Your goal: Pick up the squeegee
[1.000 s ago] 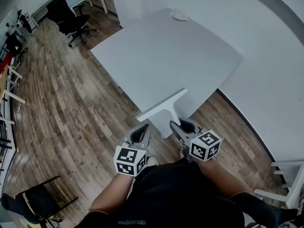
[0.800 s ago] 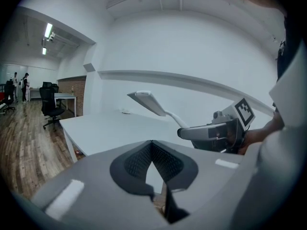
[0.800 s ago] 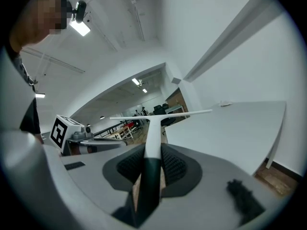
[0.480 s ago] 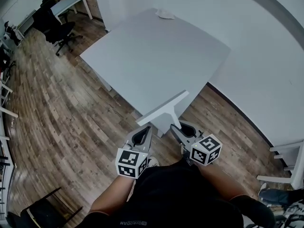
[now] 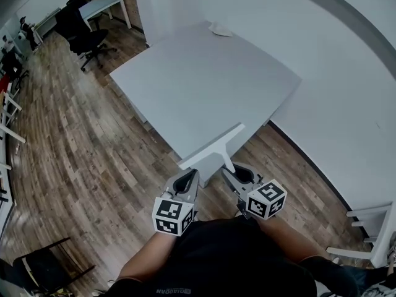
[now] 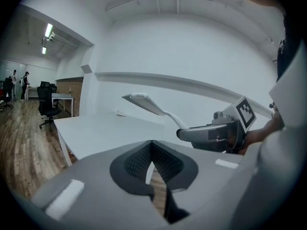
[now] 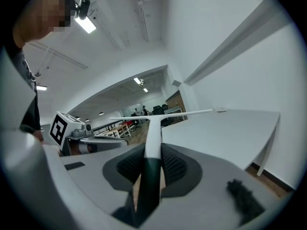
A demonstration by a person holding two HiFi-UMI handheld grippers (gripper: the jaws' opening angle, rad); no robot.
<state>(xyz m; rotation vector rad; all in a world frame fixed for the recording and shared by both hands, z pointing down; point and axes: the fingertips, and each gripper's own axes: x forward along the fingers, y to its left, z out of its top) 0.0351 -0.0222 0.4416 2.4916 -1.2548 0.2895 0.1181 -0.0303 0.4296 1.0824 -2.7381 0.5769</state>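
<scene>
**Two handheld grippers, one squeegee in grip**

1. Brown wood-plank floor (image 5: 80, 141), running all round the table.
2. Large white rectangular table (image 5: 198, 85), set against a white wall (image 5: 322, 54).
3. Black office chair on castors (image 5: 86, 33), well apart from the table, at the far left.
4. White T-shaped squeegee (image 5: 213, 146), with a long handle and a crosswise blade. It is held in the air by its handle, with the blade end pointing away from the person and near the table's nearest corner.
5. Right gripper (image 5: 238, 177), grey, with a marker cube. Its ribbed pads are clamped on the squeegee's handle where the white turns dark.
6. Left gripper (image 5: 184, 181), grey, with a marker cube, just beside the right one. Its jaws meet at the tips with nothing between them.
7. Small crumpled white item (image 5: 219, 30), lying at the table's far corner; what it is cannot be made out.
</scene>
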